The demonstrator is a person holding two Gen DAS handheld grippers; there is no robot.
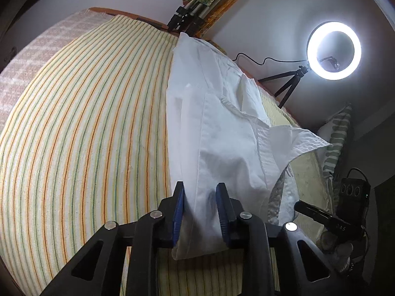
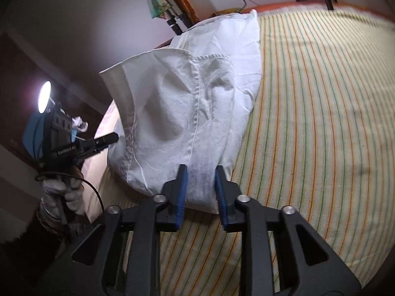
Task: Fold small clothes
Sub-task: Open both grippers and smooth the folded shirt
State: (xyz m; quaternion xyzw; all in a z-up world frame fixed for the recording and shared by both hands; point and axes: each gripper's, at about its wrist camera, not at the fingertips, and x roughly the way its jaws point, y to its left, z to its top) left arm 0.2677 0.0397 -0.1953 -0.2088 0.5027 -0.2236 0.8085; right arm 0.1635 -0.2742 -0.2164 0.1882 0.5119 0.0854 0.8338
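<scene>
Both the left gripper (image 1: 200, 187) and right gripper (image 2: 201, 170) have jaws narrowly parted with the white garment (image 1: 212, 113) bunched between them, apparently gripping corners to fold it over the striped sheet (image 1: 86, 123).

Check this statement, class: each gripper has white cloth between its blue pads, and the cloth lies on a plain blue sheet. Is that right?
Not quite. The left gripper and the right gripper do each have the white cloth between their pads, but the sheet is cream with orange and green stripes, not plain blue. Both wrist views show it.
</scene>
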